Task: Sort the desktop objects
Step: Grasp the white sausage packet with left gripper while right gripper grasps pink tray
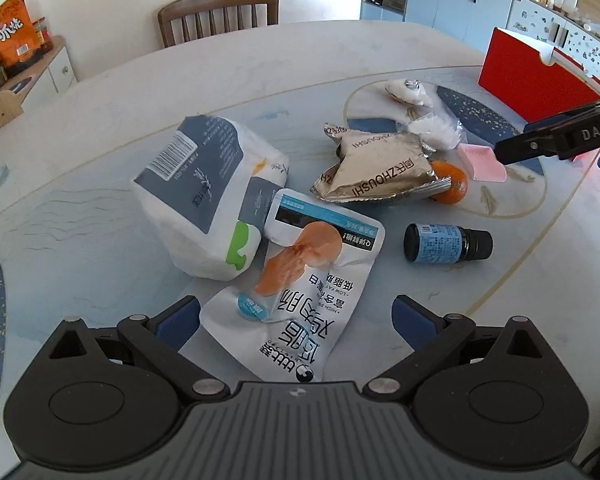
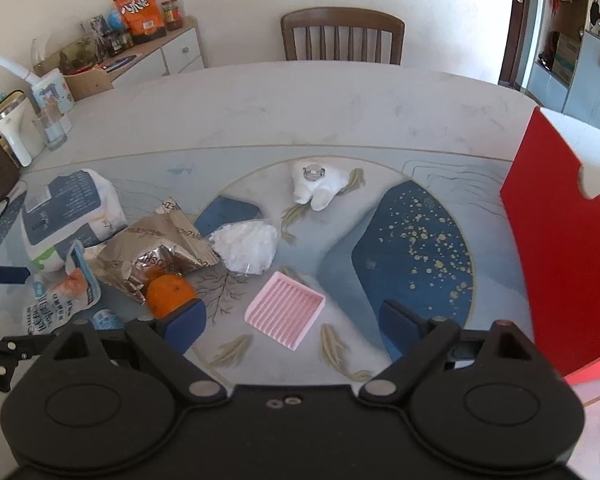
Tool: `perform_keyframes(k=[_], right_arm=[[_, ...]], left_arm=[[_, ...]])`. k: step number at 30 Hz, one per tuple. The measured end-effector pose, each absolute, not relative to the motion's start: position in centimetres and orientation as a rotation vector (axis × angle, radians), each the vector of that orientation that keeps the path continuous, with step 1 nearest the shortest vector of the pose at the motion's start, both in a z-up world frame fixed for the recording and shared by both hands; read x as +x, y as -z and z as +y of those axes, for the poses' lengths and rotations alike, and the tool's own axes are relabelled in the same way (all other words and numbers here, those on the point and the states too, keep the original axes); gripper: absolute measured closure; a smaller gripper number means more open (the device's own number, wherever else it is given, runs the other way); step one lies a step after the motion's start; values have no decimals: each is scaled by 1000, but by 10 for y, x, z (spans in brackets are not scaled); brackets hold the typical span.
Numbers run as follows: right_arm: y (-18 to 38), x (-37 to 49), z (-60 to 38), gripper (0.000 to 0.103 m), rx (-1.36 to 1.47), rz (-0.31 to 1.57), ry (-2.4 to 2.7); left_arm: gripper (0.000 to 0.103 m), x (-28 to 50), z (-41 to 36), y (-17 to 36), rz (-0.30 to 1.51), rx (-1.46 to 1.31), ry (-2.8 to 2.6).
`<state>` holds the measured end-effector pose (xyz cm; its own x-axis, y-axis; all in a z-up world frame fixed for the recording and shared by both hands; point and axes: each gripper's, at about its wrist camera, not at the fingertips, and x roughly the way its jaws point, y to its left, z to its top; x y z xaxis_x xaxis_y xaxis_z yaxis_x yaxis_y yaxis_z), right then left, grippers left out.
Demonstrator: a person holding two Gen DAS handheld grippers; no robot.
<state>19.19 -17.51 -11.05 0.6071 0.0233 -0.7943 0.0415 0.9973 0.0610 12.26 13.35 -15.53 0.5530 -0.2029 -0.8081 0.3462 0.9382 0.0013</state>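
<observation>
Orange (image 2: 168,294) beside foil pouch (image 2: 156,248)

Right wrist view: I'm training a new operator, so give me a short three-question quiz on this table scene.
1. True or false: the right tongs are shut on the pink ridged tray.
2. What lies partly under the silver foil bag? A) orange fruit B) dark dropper bottle C) white plush toy
3. Fill in: the box standing at the table's right edge is coloured ____.

Key: 1 false, both tongs are open; 2 A, the orange fruit; 3 red, the red box.
</observation>
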Motion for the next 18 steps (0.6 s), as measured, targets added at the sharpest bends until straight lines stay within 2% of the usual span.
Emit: perform_keyframes(k=[18], right_arm=[[140,214,-169,19,61,981,78]], left_arm=[[2,127,113,163,956,189,331]])
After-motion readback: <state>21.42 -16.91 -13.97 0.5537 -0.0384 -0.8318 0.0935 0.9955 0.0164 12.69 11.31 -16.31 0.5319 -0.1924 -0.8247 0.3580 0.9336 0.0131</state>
